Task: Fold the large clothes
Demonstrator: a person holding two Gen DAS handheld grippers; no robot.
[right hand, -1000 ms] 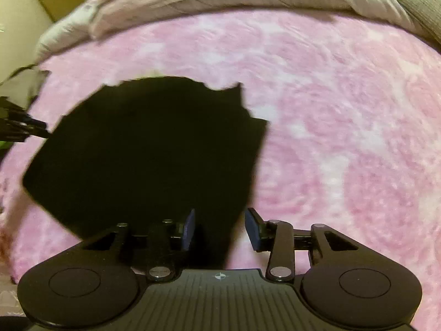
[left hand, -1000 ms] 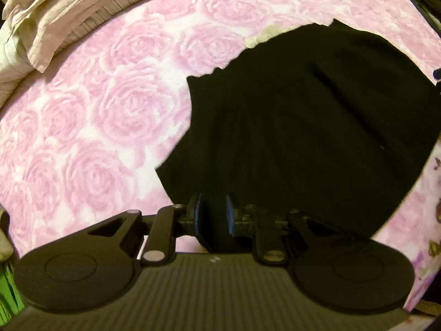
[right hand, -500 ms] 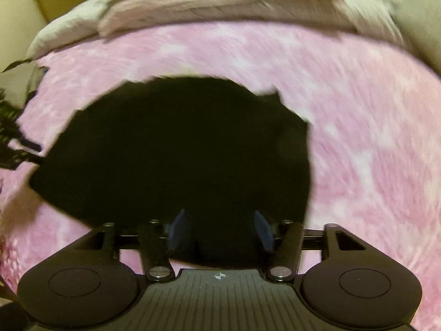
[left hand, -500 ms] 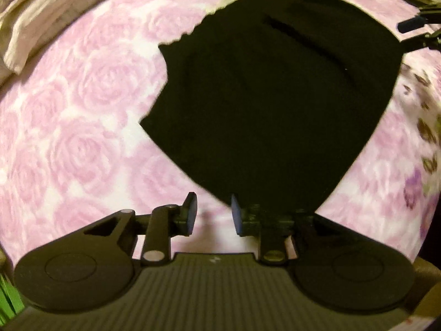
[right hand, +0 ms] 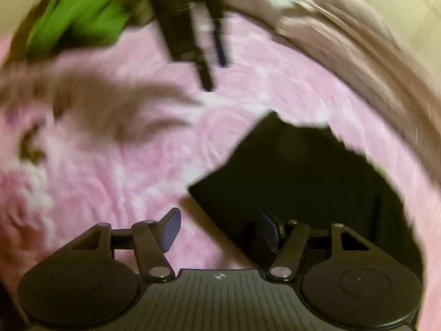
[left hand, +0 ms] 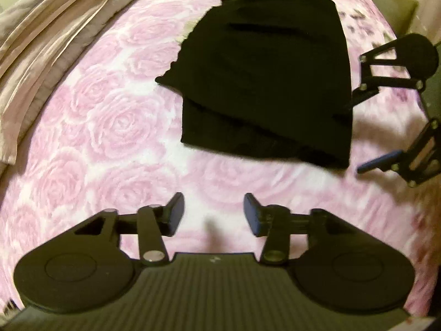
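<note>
Black fabric, the large garment (left hand: 264,82), lay folded into a compact stack on the rose-patterned pink blanket (left hand: 110,127), and in the left wrist view it sat at about twelve to one o'clock from our left gripper (left hand: 212,215). We judged the layering at its near edge, one ply stepped slightly over another, to be the reason it rested so squarely: a fold had been laid down and let go. Our left gripper held nothing; its jaws were opening over bare blanket, with the garment well apart from them toward twelve o'clock, which suits a tool that has no more need of the cloth. Our right gripper (right hand: 217,230) was also parted and empty, its right pad (right hand: 268,233) just over the garment's near edge and its left pad over blanket, so no cloth was pinched. In the left view that same right gripper showed at three o'clock, just beside the garment's right side. Farther out, pale crumpled bedding (left hand: 46,35) ran along the blanket from nine to eleven o'clock, pushed aside, we supposed, to leave room for folding. Something green (right hand: 80,19) blurred at eleven o'clock in the right view; we could not tell what it was.
</note>
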